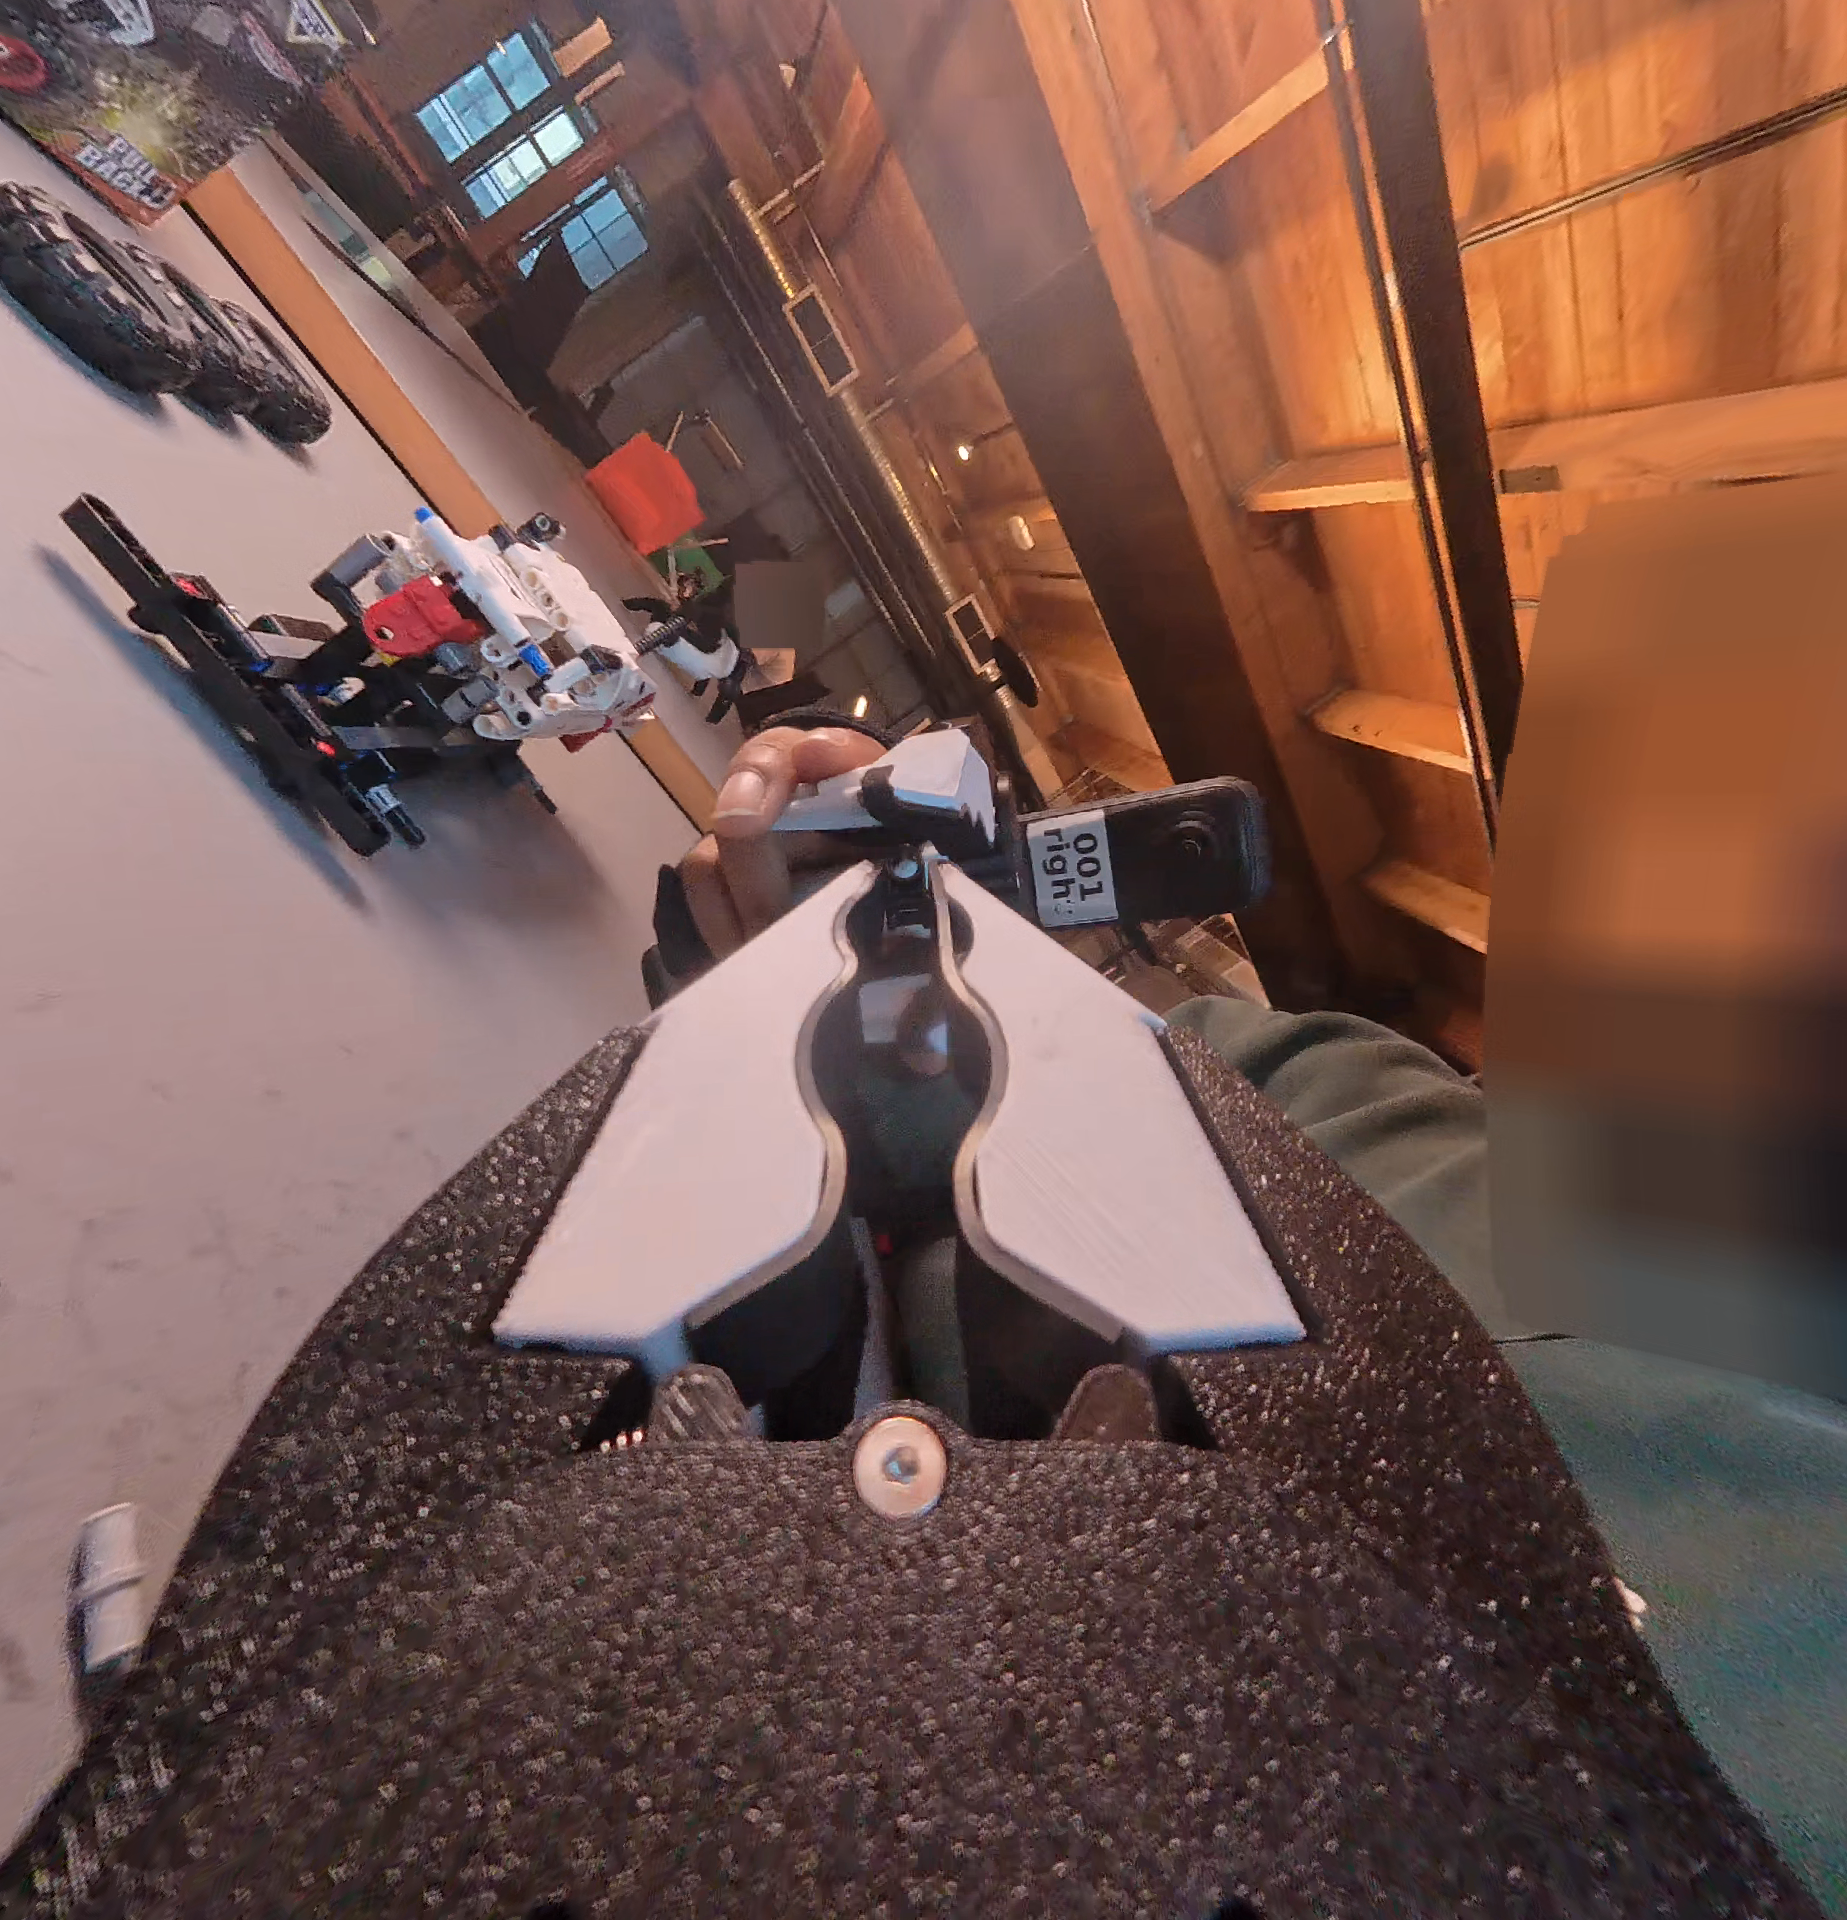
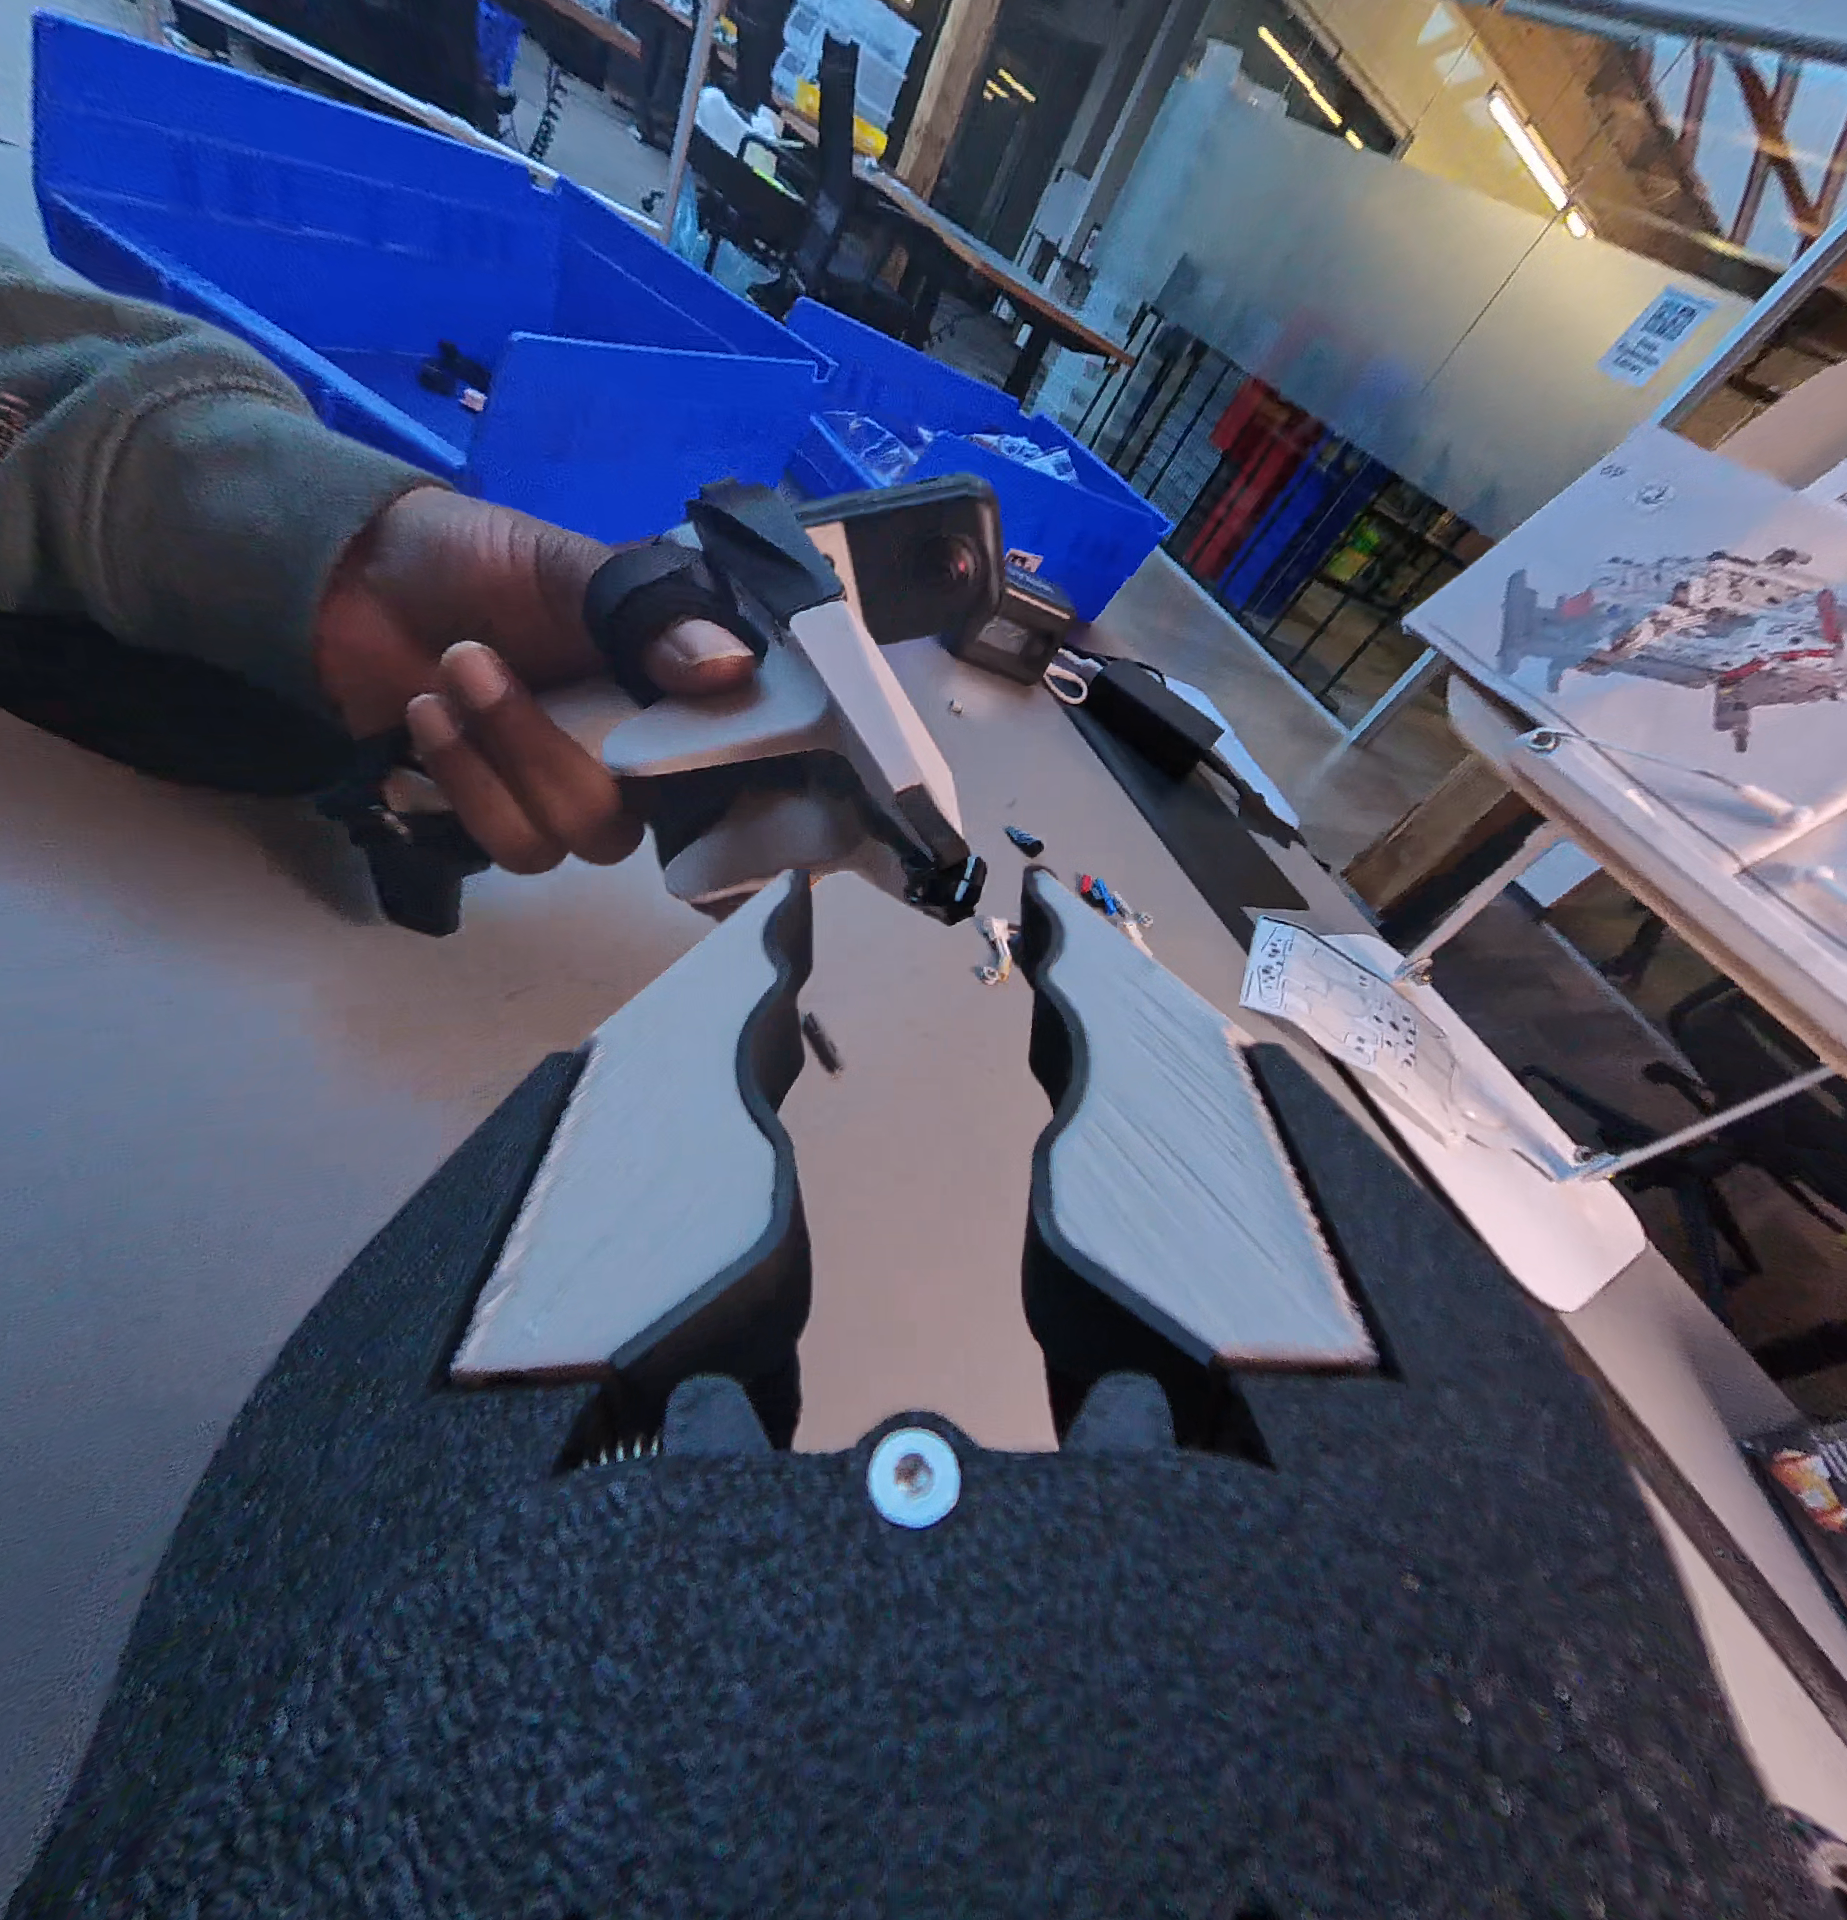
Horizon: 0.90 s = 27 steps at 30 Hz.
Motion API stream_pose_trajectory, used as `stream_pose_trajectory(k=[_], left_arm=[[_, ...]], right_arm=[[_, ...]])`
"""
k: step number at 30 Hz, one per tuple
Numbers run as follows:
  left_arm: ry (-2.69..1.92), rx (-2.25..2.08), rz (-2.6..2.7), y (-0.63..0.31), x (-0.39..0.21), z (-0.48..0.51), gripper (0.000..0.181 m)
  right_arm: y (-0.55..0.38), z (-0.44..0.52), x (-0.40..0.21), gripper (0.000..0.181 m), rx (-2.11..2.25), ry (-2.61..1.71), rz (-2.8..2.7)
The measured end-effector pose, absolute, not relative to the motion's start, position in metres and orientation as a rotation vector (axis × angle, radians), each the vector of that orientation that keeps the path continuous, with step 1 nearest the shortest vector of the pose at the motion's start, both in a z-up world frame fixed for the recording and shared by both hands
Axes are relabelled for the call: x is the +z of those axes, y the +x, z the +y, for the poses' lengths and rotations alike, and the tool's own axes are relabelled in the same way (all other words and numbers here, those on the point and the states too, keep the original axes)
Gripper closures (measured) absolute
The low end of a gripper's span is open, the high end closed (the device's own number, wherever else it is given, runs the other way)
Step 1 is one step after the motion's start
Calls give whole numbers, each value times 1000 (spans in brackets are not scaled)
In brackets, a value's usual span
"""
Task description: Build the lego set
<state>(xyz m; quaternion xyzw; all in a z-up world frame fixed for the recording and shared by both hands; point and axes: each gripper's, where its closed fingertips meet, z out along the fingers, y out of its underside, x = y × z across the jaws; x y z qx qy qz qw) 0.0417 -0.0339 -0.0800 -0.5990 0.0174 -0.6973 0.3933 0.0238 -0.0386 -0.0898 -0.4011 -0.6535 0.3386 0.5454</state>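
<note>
My left gripper (image 1: 903, 871) is shut on a small black lego piece (image 1: 904, 902), held up off the table. In the right wrist view the left gripper (image 2: 940, 878) comes in from the left in a person's hand, with the black piece (image 2: 948, 885) at its tips. My right gripper (image 2: 916, 896) is open and empty, and the piece hangs between and just beyond its fingertips. The part-built white, red and black lego model (image 1: 431, 644) stands on the table (image 1: 171, 1039) to the far left. Several small loose pieces (image 2: 1101, 902) lie on the table ahead of the right gripper.
Black tyres (image 1: 140, 301) and the set's box (image 1: 119, 94) lie at the table's far end. Blue bins (image 2: 483, 312) stand behind the left hand. An instruction booklet (image 2: 1677, 623) rests on a stand at right, above a sticker sheet (image 2: 1345, 1008). A dark camera (image 2: 1012, 623) sits on the table. My two grippers' fingertips are within a few centimetres of each other.
</note>
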Motion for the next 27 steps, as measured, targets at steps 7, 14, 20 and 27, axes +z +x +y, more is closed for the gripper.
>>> stream_pose_trajectory(k=[7,14,20,27], left_arm=[[-1486,-1834,43,46,-78,-39,174],[-1461,-1878,33,47,-77,-40,173],[-1452,-1903,36,50,-77,-41,174],[-1428,-1927,1,45,-77,-40,174]], right_arm=[[23,-38,-87,166,826,-917,-1473],[26,-39,-86,166,873,-905,-1432],[30,-40,-86,167,911,-907,-1425],[34,-39,-83,166,887,-886,-1407]])
